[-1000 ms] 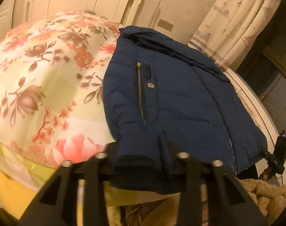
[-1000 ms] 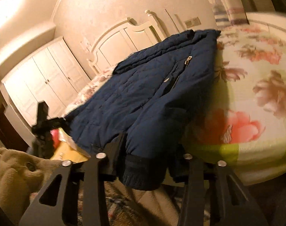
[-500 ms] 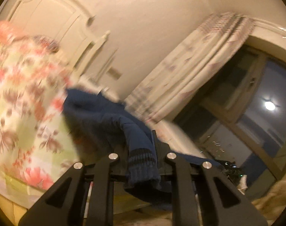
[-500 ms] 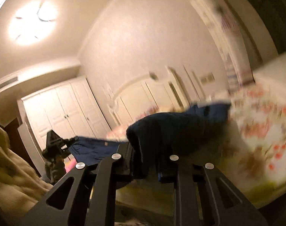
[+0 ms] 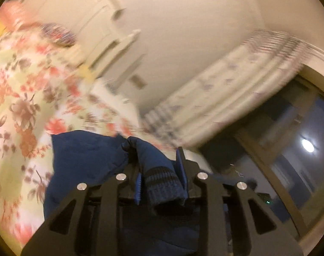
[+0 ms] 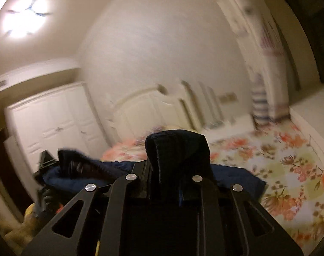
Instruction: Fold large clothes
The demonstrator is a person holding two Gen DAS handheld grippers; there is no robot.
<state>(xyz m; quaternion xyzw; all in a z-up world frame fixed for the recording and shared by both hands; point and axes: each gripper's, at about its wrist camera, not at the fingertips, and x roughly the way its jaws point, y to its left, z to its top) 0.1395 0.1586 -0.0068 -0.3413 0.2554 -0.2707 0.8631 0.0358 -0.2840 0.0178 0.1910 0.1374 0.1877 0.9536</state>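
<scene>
Two ribbed knit cuffs [image 5: 162, 183] of puffy quilted jacket [image 5: 85, 160]

No legible text, label, brand, number or sign in either view. Both wrist views blurred by motion; small wall plate [image 5: 138, 82] beside the headboard too smeared to read, likewise in the right wrist view.
</scene>
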